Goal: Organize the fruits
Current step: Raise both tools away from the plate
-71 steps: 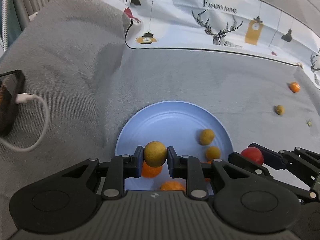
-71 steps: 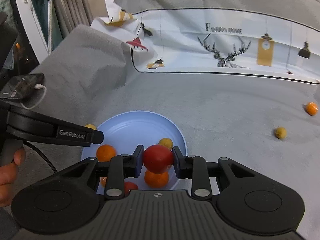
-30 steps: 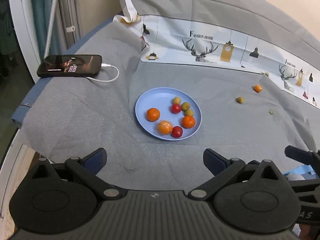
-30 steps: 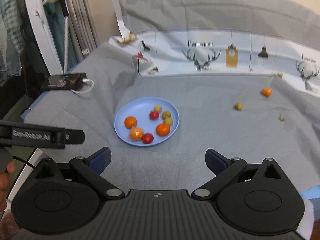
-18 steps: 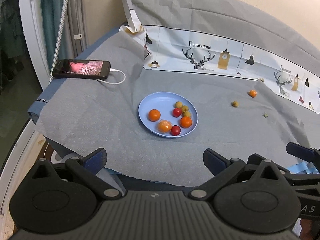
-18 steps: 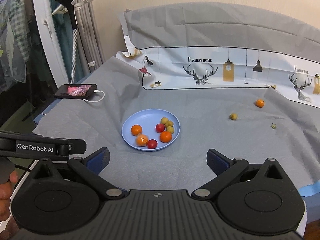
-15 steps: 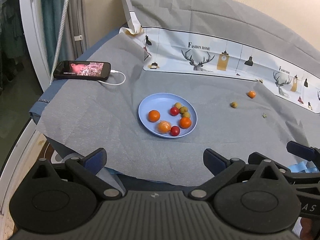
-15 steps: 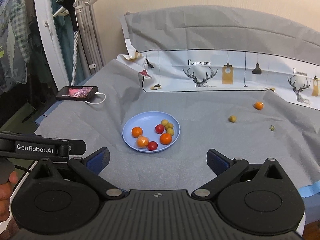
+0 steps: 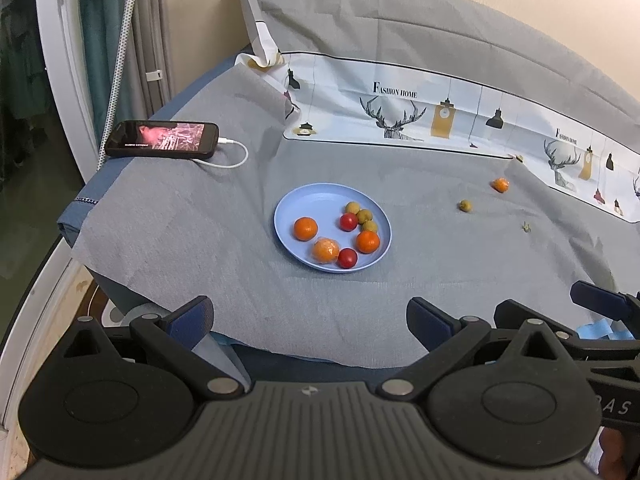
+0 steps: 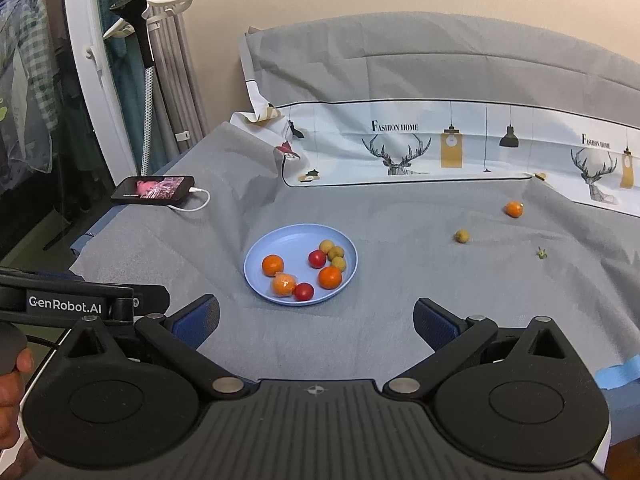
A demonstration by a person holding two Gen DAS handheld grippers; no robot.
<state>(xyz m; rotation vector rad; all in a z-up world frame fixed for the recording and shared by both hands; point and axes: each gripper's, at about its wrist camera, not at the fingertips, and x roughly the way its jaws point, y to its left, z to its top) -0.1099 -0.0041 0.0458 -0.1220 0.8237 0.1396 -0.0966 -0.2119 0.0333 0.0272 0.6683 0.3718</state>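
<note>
Blue plate (image 9: 288, 204) holds 8 fruits; left hand-held gripper (image 9: 308, 318) spread

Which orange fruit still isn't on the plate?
The small orange far right on the grey cloth, beside a loose yellow-green fruit. The other three orange fruits sit on the blue plate.

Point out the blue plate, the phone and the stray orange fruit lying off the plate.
Blue plate (image 10: 260, 258): right wrist view, bare left floor.
Phone (image 10: 154, 189): right wrist view, screen.
Stray orange fruit (image 10: 513, 209): right wrist view, its middle.

Black hand-held gripper (image 10: 316, 320) with blue pads (image 10: 198, 320), silver screws.
</note>
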